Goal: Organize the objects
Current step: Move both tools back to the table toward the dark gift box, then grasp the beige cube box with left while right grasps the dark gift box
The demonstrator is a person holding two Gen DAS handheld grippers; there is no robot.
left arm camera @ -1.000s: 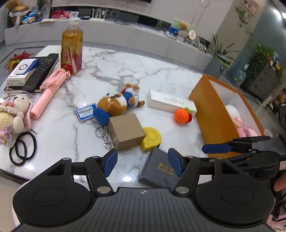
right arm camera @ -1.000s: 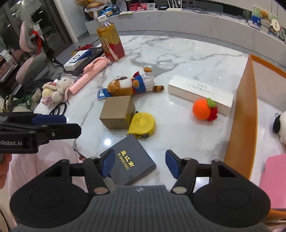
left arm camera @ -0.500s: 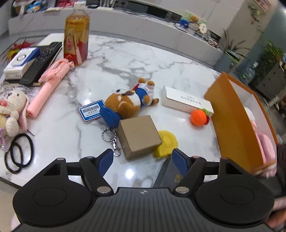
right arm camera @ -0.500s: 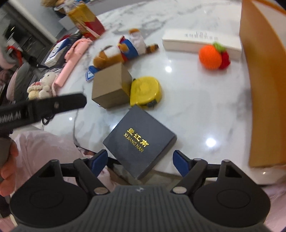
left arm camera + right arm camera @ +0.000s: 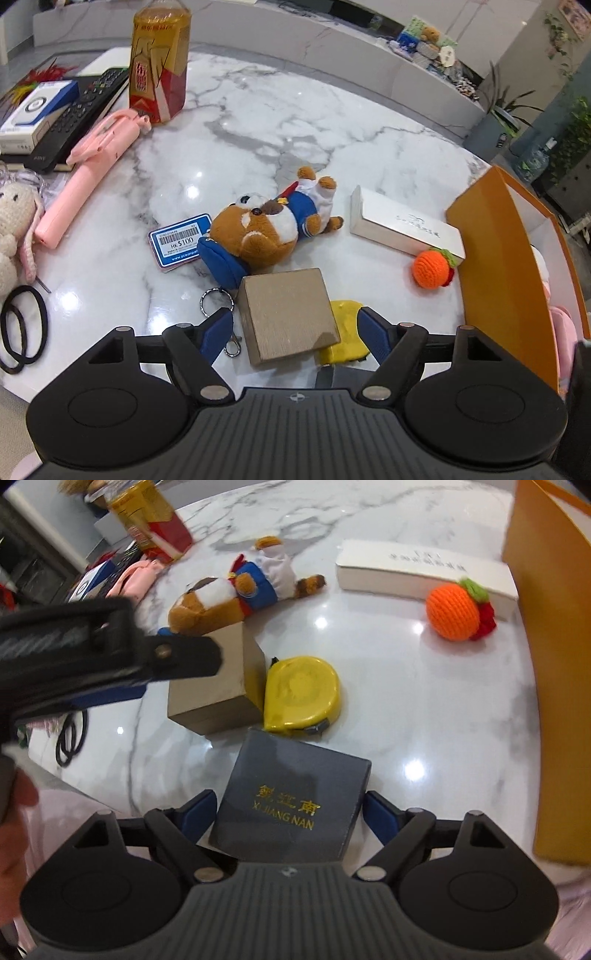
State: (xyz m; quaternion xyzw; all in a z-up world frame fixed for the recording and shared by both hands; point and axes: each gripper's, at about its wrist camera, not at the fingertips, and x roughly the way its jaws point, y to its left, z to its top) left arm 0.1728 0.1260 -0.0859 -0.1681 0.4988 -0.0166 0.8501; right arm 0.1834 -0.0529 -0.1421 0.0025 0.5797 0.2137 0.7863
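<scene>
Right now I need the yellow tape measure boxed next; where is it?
In the right wrist view the yellow tape measure lies mid-table, touching the right side of the brown cardboard box, just beyond the dark gift box.

Yellow tape measure (image 5: 341,334) half-hidden behind cardboard box (image 5: 286,314)

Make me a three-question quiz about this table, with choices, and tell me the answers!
1. Where is the yellow round tape measure?
A. beside the brown cardboard box
B. inside the orange storage bin
C. under the bottle

2. What colour is the crocheted ball?
A. blue
B. orange
C. white

3. How is the right gripper?
A. shut on the ball
B. shut and empty
C. open around the dark square box with gold letters

Answers: 1 A, it touches the box's side. 2 B, orange yarn. 3 C, both pads stand clear of the box's sides.
</scene>
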